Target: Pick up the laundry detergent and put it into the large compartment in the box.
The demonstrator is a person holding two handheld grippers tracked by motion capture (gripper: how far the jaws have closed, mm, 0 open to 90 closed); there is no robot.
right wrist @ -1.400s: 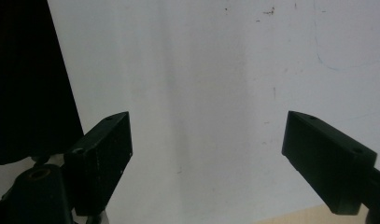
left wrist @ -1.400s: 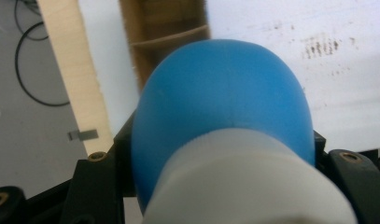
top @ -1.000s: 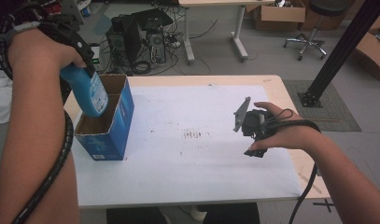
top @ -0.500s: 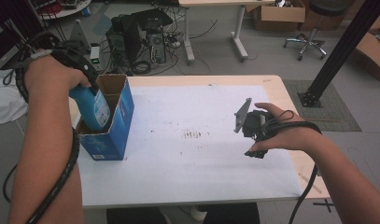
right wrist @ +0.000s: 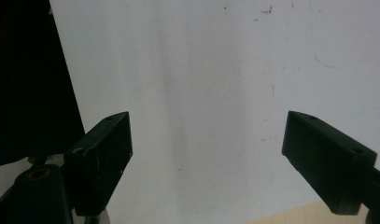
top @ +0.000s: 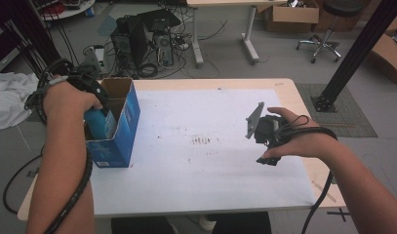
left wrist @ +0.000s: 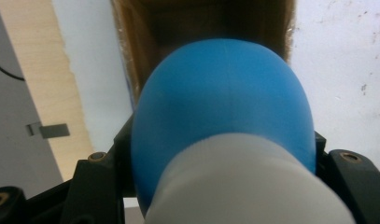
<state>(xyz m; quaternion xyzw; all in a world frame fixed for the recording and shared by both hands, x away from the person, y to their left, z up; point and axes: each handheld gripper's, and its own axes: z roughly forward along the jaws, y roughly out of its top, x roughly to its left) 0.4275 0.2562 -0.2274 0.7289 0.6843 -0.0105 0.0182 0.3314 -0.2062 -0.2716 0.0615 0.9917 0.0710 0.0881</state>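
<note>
Left fingers: I read them clamped on the blue bottle [left wrist: 222,116], one on each flank below its white cap [left wrist: 248,186].
Left gripper [top: 91,90]: at nine o'clock on the tabletop [top: 210,170], pointing down into the box.
Blue bottle: I see it partly inside the open cardboard box [top: 123,122], its lower end past the rim; I cannot tell whether it touches the bottom.
Cardboard box: blue outside, brown inside, upright on the white sheet [top: 201,112] near the tabletop's nine o'clock edge.
Right fingers [right wrist: 103,154]: spread apart, with bare sheet between them.
Right gripper [top: 264,134]: I see it at three o'clock, well apart from the box.
</note>
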